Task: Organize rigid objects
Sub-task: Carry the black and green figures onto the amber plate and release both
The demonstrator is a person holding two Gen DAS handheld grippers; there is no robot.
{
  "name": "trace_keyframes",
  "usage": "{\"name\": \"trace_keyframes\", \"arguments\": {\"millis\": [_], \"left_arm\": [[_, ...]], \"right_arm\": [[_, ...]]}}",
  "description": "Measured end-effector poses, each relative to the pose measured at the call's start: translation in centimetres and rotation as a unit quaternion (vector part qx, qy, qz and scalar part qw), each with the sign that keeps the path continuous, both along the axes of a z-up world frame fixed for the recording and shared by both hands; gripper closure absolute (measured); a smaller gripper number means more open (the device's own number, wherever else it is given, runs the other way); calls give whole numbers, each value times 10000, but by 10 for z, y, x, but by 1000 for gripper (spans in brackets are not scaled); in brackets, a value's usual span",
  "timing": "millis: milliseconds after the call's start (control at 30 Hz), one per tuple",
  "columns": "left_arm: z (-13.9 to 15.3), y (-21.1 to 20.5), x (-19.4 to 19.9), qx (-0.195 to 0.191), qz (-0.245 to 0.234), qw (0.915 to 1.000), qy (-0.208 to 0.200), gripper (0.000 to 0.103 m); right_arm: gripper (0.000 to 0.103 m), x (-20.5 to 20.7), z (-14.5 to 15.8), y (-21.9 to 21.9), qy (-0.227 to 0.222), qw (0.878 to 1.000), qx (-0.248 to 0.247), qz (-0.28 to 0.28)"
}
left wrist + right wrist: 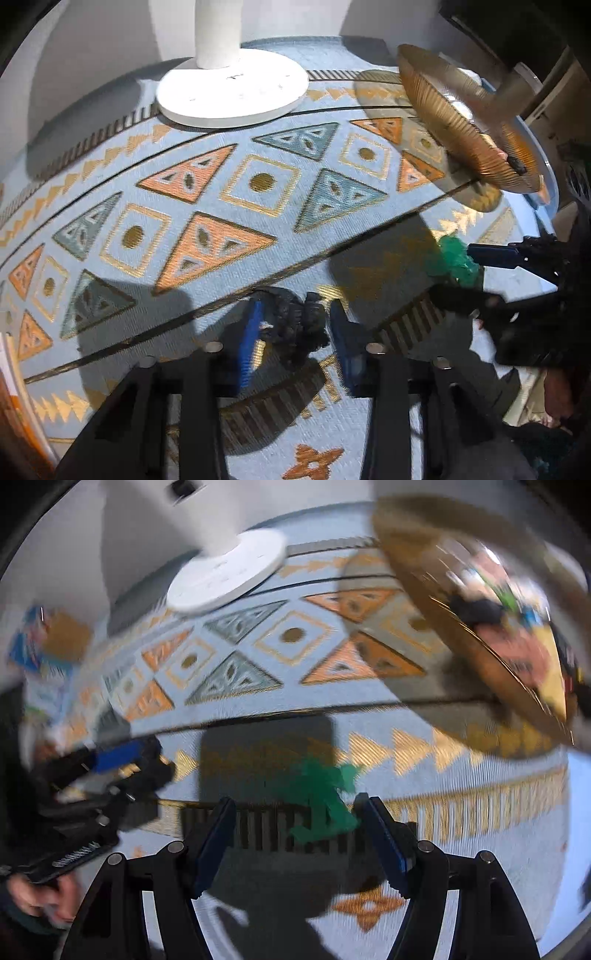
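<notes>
The tablecloth under both tools is woven cloth, matt with shiny gold threads. Ahead and right, the bowl looks glossy, ribbed, metallic gold. The lamp base ahead is smooth matt white.

Cloth: pale blue, with orange and grey-green triangles, gold-edged squares with gold dots.
Toy between left tongs: black.
Toy between right tongs: green.
Tong pads: blue.
Dish: ribbed gold.
Stand: white.
</notes>
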State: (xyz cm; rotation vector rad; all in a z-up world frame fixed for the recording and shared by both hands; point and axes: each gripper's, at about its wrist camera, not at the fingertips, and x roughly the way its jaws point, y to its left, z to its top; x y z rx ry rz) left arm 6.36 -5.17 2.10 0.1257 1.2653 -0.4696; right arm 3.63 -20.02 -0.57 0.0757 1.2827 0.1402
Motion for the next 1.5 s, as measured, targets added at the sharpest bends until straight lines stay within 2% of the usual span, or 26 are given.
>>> {"name": "trace_keyframes", "arguments": {"millis": [67, 100, 167, 233, 400, 533, 700, 900, 1033, 1167, 1300, 1400, 1500], "left_arm": [[1, 3, 0, -46, 120, 9999, 70, 71], [2, 3, -2, -49, 163, 9998, 79, 71], [5, 3, -7, -8, 210, 9998, 51, 71], [7, 1, -12, 9, 251, 9997, 67, 71], [22, -23, -25, -49, 152, 9999, 2, 71], [57, -46, -27, -358, 106, 9989, -289, 71], [123, -82, -23, -917, -22, 9916, -908, 71], [177, -138, -17, -1441, -222, 9786, -1453, 71], [192, -175, -13, -1526, -509, 9735, -1622, 71], [192, -206, -5, -1475, -614, 9736, -1628, 71], [181, -226, 5, -1432, -594, 9762, -1515, 71], [168, -235, 14, -1342, -548, 9798, -1374, 71], [152, -241, 24, -1274, -475, 9835, -1196, 71]], "right_arm": [[40, 0, -4, 12, -116, 9991, -377, 135], [50, -1, -3, 14, -207, 9981, -553, 157], [60, -5, -2, 16, -339, 9967, -663, 309], [65, -10, 0, 11, -342, 9972, -476, 465], [65, -24, 13, -7, -244, 9973, 247, 647], [65, -38, 68, -37, -655, 9945, 511, 639], [65, -44, 139, -101, -1351, 9894, 488, 200], [65, -32, 186, -167, -1802, 9829, 255, -278], [65, -25, 193, -199, -1745, 9836, -22, -460], [65, -18, 187, -237, -1579, 9846, 53, -742], [65, -4, 173, -269, -1263, 9865, 471, -932], [65, 9, 152, -283, -831, 9871, 939, -992], [65, 19, 135, -288, -573, 9876, 979, -1082]]}}
